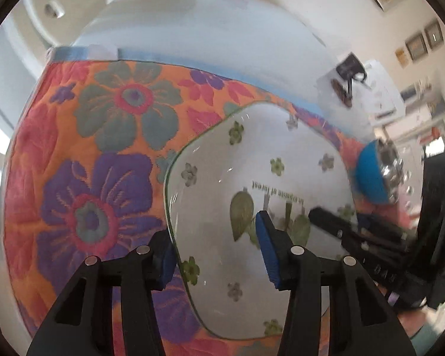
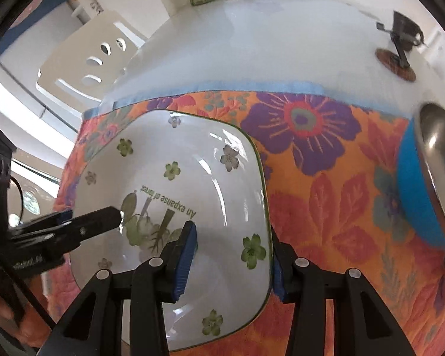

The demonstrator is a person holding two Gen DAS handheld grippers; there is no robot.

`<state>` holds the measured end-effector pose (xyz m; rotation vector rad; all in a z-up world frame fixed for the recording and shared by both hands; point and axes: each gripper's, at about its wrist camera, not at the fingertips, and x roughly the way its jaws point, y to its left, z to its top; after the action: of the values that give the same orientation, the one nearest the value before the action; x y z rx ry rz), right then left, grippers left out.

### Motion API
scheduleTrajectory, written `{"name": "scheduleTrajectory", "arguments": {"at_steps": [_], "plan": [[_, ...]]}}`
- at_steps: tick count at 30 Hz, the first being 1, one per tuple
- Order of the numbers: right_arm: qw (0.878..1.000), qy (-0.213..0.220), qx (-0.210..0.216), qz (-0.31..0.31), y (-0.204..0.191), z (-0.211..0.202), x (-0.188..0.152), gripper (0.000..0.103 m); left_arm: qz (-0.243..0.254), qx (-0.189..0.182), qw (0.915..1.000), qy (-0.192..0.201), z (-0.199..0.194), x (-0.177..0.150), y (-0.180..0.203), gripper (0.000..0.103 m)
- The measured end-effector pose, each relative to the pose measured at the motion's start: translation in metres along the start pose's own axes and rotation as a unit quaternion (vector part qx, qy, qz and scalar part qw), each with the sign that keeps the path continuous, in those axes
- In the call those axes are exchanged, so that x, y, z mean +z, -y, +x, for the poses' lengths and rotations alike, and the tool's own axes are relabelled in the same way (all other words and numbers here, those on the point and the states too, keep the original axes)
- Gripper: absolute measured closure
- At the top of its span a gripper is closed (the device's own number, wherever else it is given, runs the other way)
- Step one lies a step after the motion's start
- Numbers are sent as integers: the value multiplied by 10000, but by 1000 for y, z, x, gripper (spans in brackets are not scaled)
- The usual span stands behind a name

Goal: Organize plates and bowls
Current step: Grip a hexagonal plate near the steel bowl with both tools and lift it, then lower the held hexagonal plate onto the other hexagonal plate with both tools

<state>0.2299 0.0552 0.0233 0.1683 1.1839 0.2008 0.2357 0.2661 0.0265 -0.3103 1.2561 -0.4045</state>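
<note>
You grip square floral plate (image 1: 261, 160) from both sides — keep it level, lift both ends together, no twisting. Plate sits over orange floral placemat (image 1: 103, 136) on white worktop (image 1: 192, 23), between your two tools.

Left hand-held gripper (image 1: 216, 252): part-open, straddling plate's left rim, one pad under, one over; contact unclear.

Right hand-held gripper (image 2: 234, 258): part-open, closed across plate's right rim.

Both point steeply down, converging on plate. Blue steel bowl (image 2: 424, 184) lies right of plate — mind it when moving.
</note>
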Motion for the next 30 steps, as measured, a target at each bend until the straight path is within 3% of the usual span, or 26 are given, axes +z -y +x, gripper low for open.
{"name": "scheduleTrajectory", "arguments": {"at_steps": [11, 16, 20, 25, 30], "plan": [[9977, 586, 228, -243, -35, -94, -28, 59, 10, 137, 9956, 928, -96, -26, 30, 59], [9926, 963, 582, -460, -65, -142, -48, 59, 71, 226, 9879, 1534, -159, -53, 45, 59], [9890, 1111, 626, -748, -92, -161, -74, 59, 148, 366, 9813, 1882, -196, -82, 52, 59], [9914, 881, 648, -724, -105, -169, -124, 59, 203, 350, 9823, 1828, -212, -121, 46, 59], [9962, 532, 448, -529, -108, -157, -173, 59, 150, 212, 9902, 1373, -196, -171, 27, 59]]}}
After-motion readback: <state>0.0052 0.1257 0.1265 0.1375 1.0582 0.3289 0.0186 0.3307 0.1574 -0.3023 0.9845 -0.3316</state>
